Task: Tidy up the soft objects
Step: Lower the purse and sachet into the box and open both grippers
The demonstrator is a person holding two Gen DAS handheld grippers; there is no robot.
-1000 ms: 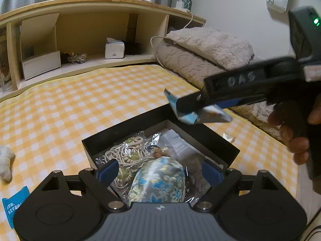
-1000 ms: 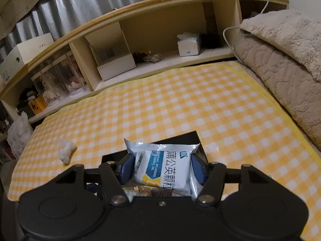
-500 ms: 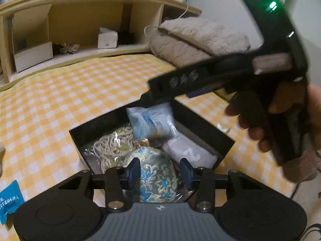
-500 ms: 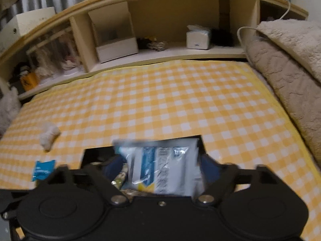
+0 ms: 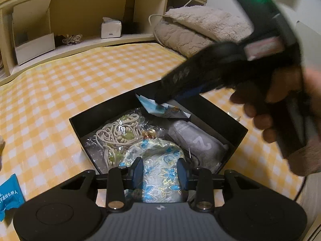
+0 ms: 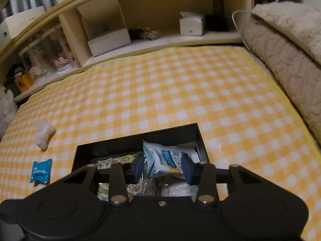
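Observation:
A black box (image 5: 220,114) lies on the yellow checked cover and holds a bagged cord bundle (image 5: 117,132), a blue floral pouch (image 5: 160,160) and a grey packet (image 5: 197,142). My right gripper (image 6: 163,166) hangs over the box with its jaws apart around a white and blue tissue pack (image 6: 167,158), which rests tilted in the box's far part and also shows in the left wrist view (image 5: 160,108). My left gripper (image 5: 160,171) is open just above the floral pouch, holding nothing.
A blue sachet (image 6: 40,171) and a white fluffy lump (image 6: 44,133) lie on the cover left of the box (image 6: 195,132). Wooden shelves (image 6: 140,40) run along the back. Folded beige blankets (image 6: 291,46) lie at the right.
My right gripper came down over the box and opened, and the tissue pack dropped in. My left gripper's jaws narrowed and it moved closer to the pouch.

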